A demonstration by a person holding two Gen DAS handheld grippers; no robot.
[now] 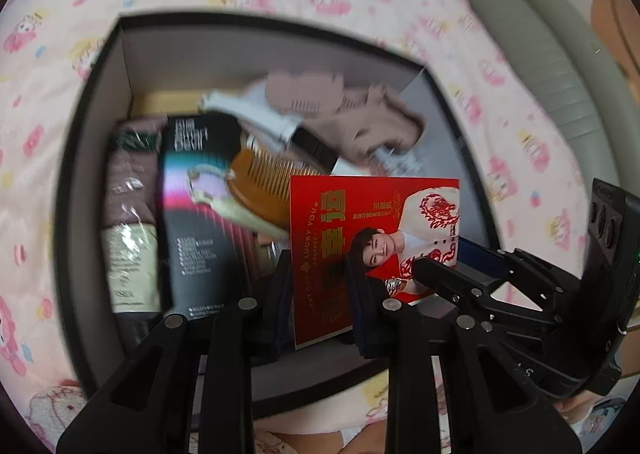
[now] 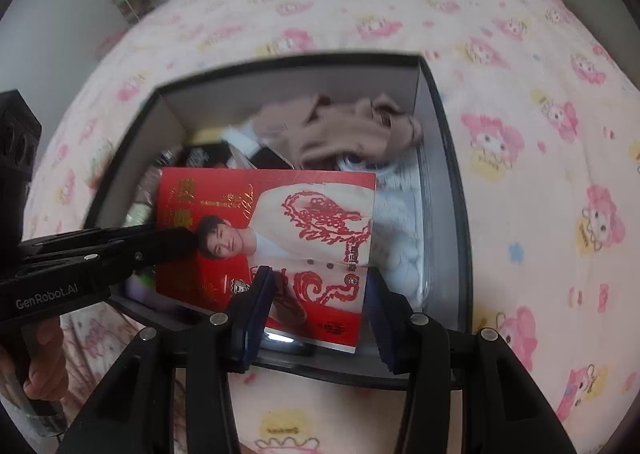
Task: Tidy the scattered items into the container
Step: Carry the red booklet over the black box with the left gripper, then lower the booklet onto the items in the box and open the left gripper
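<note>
A dark open box (image 1: 100, 102) (image 2: 444, 126) sits on a pink patterned bedspread. Inside lie a brown knit garment (image 1: 360, 114) (image 2: 344, 126), a wooden comb (image 1: 260, 178), a black carton (image 1: 196, 222), a wrapped pack (image 1: 128, 222) and a red printed card (image 1: 372, 238) (image 2: 288, 230). My left gripper (image 1: 320, 294) is open, its fingers on either side of the card's lower left part. My right gripper (image 2: 316, 314) is open over the card's near edge, and shows in the left wrist view (image 1: 460, 282).
The pink bedspread (image 2: 520, 94) surrounds the box on all sides. A grey cushioned edge (image 1: 540, 54) runs along the right of the bed. White soft items (image 2: 400, 238) fill the box's right side.
</note>
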